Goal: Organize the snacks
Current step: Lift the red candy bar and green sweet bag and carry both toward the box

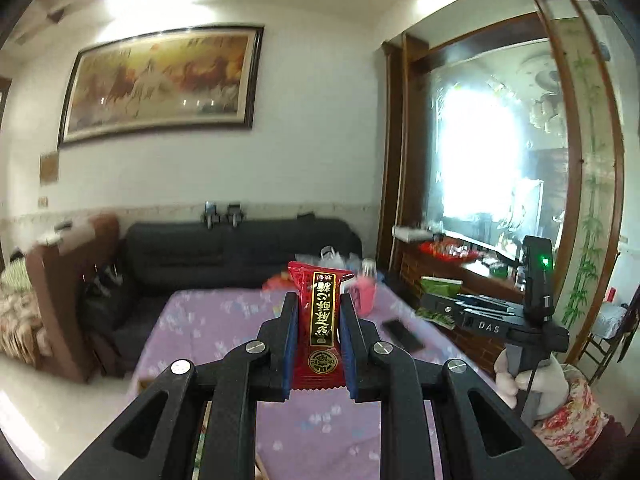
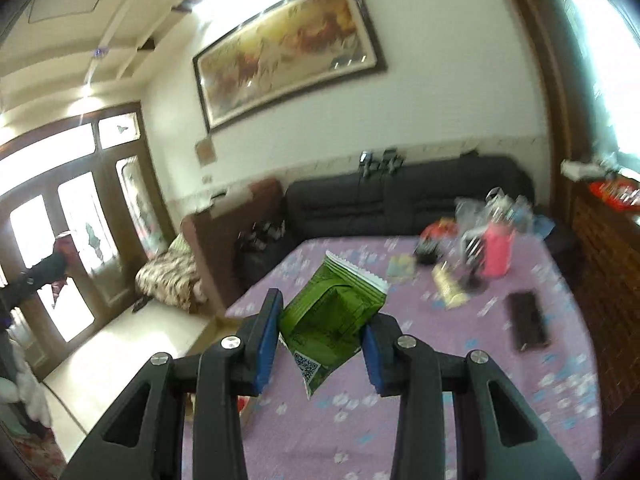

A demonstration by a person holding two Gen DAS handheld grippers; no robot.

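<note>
My left gripper is shut on a red snack packet with a black and gold label, held upright above the purple flowered table. My right gripper is shut on a green snack packet with a white crimped edge, held tilted above the same table. The right gripper's body also shows in the left wrist view at the right, held by a gloved hand. More snack items lie blurred at the table's far end.
A pink cup and clear bags stand at the far end of the table. A black phone lies at its right side. A dark sofa is behind the table. A wooden sideboard stands at right.
</note>
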